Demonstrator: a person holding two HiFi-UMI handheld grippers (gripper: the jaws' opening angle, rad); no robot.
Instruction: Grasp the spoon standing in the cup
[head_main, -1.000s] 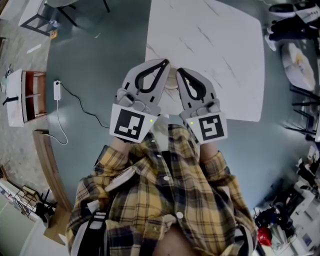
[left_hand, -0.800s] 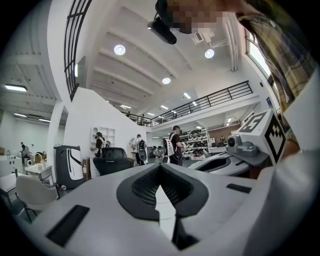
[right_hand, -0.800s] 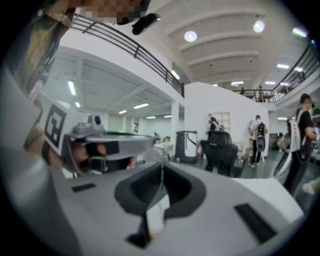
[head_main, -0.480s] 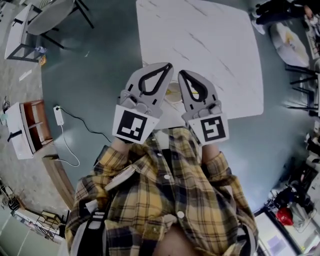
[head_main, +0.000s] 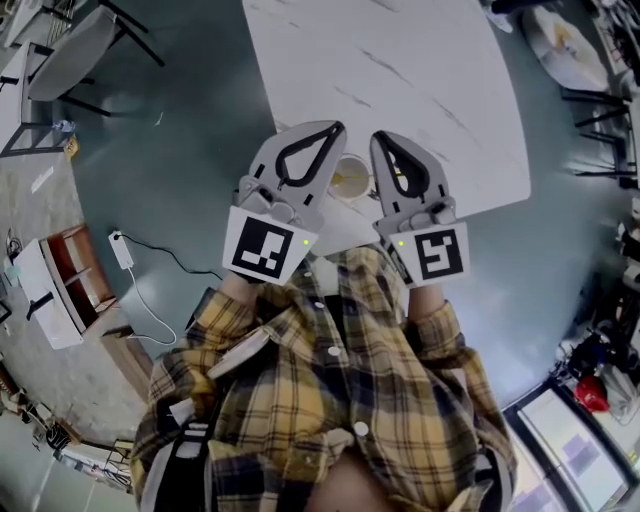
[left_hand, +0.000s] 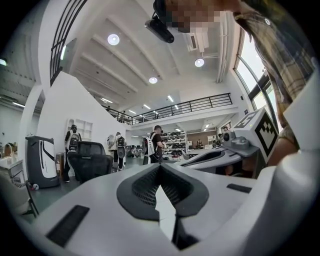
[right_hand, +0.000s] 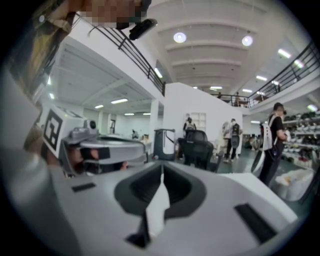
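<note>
- The left tool (head_main: 333, 128) and right tool (head_main: 380, 138), smooth grey plastic with black ribbed lining, are both sitting fully closed, gripping nothing.
- The round pale cup (head_main: 350, 178) is sitting between them, near the table's 6 o'clock edge; its spoon is too small to make out.
- The white, grey-veined table (head_main: 430, 80) is standing on a smooth teal floor (head_main: 180, 120).

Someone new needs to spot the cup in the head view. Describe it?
The white marbled table fills the top of the head view. At its near edge, the cup sits in the gap between the left gripper and right gripper. It is small, round and yellowish inside, unlike the grey pointed grippers flanking it.
</note>
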